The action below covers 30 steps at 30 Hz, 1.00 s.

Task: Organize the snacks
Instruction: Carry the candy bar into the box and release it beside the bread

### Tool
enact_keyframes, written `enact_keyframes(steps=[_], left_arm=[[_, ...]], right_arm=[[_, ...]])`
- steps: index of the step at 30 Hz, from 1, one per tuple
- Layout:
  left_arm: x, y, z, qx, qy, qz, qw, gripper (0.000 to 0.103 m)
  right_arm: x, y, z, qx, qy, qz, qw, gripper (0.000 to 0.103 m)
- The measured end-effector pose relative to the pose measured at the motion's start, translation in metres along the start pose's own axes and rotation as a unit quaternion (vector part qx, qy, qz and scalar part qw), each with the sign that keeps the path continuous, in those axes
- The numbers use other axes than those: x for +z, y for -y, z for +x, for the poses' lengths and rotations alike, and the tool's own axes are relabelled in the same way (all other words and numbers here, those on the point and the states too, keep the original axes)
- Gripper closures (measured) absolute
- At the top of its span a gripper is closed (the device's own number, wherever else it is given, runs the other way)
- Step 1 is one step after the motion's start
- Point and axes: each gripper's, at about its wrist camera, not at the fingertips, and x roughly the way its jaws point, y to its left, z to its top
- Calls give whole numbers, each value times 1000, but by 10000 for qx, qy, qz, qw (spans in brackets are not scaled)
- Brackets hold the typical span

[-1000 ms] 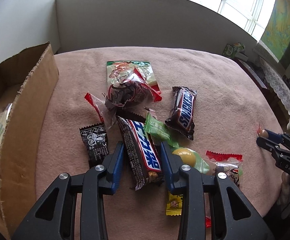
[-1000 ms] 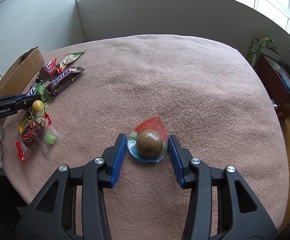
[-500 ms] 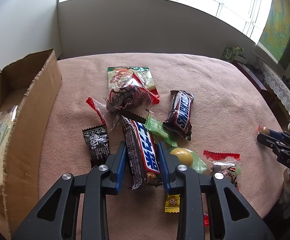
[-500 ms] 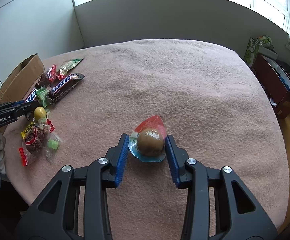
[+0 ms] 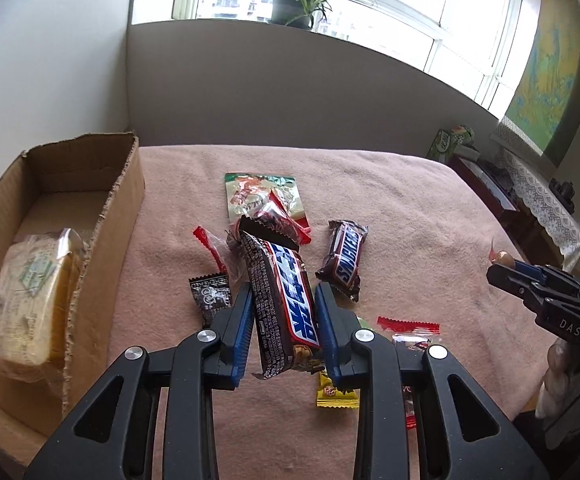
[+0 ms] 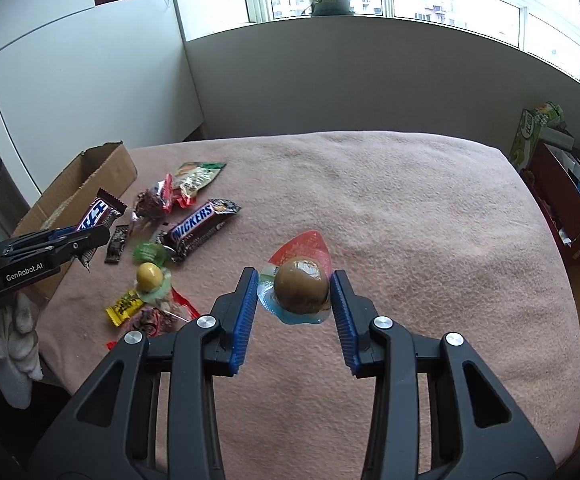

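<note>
Above the pink blanket (image 6: 410, 208), left gripper (image 5: 284, 322) clamps a chocolate bar (image 5: 286, 304), right gripper (image 6: 295, 294) a packaged egg (image 6: 300, 286).

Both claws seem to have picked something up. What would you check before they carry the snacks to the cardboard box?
1. Left gripper clamped on the chocolate bar: ok.
2. Bar lifted clear of the pile: ok.
3. Right gripper clamped on the sealed brown egg: ok, jaws just closed in.
4. Egg off the blanket: ok.
5. Cardboard box open with room beside the wrapped cake: ok.
6. Grip firm enough to travel: cannot tell.
</note>
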Motion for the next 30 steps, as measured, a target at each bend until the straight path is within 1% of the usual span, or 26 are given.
enact_keyframes(steps=[5, 7, 11, 19, 21, 25, 30], left_arm=[[10, -14, -23, -26, 307, -184, 9994, 74], [12, -22, -34, 19, 470, -255, 9986, 74], [12, -44, -53, 99, 730, -461, 9962, 74], [2, -100, -78, 428, 959, -849, 9908, 74], [0, -112, -83, 566, 1025, -915, 9889, 74], [0, -133, -85, 676, 1043, -1125, 9858, 74], [-1, -151, -83, 765, 999, -1243, 9842, 74]], right_arm=[[18, -34, 4, 299, 103, -143, 9994, 64], [27, -50, 2, 371, 196, -243, 9988, 64], [42, -83, 6, 657, 272, -401, 9967, 64], [61, -159, 29, 996, 230, -924, 9905, 64], [66, -177, 36, 1077, 208, -1031, 9886, 64], [76, -211, 52, 1242, 174, -1177, 9851, 64], [83, -249, 80, 1405, 32, -1294, 9816, 64]])
